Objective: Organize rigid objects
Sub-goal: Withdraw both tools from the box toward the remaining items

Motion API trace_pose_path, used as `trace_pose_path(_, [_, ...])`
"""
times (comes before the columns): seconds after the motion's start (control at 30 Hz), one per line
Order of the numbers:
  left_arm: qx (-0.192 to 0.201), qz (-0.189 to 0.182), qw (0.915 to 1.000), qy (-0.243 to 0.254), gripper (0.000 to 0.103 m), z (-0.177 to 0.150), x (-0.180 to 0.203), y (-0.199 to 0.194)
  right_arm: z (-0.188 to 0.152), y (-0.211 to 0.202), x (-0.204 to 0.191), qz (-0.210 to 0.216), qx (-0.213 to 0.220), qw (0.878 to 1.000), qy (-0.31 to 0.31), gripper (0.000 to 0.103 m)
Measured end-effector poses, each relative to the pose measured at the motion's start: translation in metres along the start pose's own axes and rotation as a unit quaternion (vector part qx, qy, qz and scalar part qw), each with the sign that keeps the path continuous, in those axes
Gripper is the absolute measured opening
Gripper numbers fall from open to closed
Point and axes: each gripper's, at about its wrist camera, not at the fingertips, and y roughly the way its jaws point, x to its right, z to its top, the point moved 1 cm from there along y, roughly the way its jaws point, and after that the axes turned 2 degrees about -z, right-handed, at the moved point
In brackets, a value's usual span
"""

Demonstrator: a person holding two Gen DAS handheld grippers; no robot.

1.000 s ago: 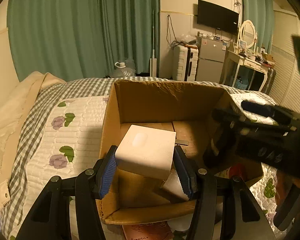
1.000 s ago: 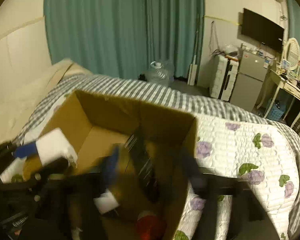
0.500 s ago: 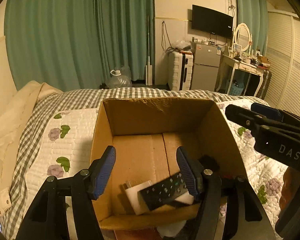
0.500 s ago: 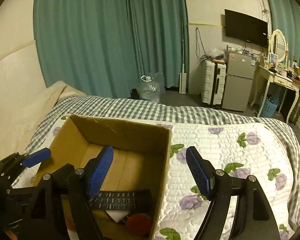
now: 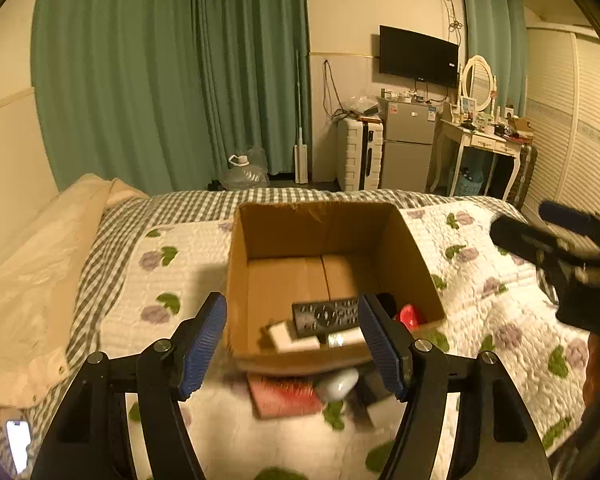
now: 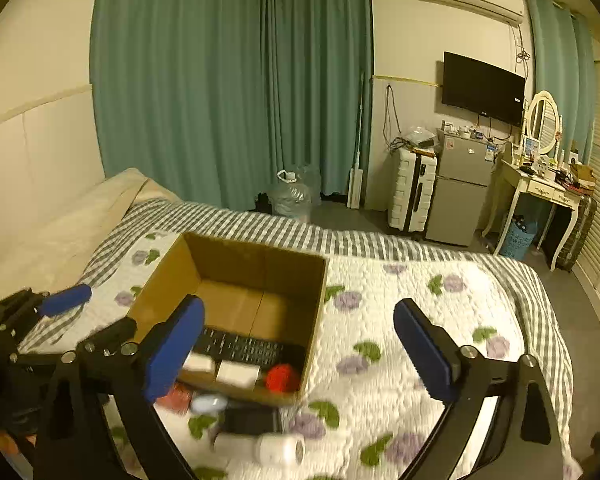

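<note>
An open cardboard box (image 5: 416,256) (image 6: 300,320) stands on the bed. Inside lie a black remote (image 5: 326,312) (image 6: 244,348), white blocks (image 5: 290,336) (image 6: 236,374) and a red round object (image 5: 410,316) (image 6: 282,376). My left gripper (image 5: 296,344) is open and empty, raised in front of the box. My right gripper (image 6: 300,356) is open and empty, above the box's right near corner; it also shows in the left wrist view (image 5: 572,248). In front of the box lie a red flat item (image 5: 284,396), a pale oval object (image 5: 338,384) (image 6: 208,402), a black box (image 6: 252,420) and a white roll (image 6: 280,450).
The bed has a floral quilt (image 6: 400,320) and a checked blanket (image 5: 112,240). A beige pillow (image 5: 32,264) lies at left. A phone (image 5: 18,444) lies at the lower left. Beyond the bed are curtains, a water jug (image 6: 292,196), a suitcase, a fridge and a dressing table.
My left gripper let go of the white block, which now lies in the box. Both grippers opened and drew back and up from the box.
</note>
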Motion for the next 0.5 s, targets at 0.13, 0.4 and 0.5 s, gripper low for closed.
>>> trace_pose_path(0.13, [-0.004,0.01,0.9999,-0.012,0.071,-0.022,-0.006,-0.011,-0.033,0.001,-0.01,-0.006,-0.032,0.999,-0.014,0.097])
trace_pose_path(0.4, [-0.039,0.028,0.9986,-0.024,0.071,-0.06,-0.017,0.01,-0.082,0.033,-0.024,-0.004,-0.088,0.996,-0.032,0.097])
trace_pose_path(0.5, [-0.055,0.035,0.9976,-0.024,0.071,-0.071,-0.025,0.021,-0.091,0.043,-0.029,0.002,-0.096,0.995,-0.036,0.097])
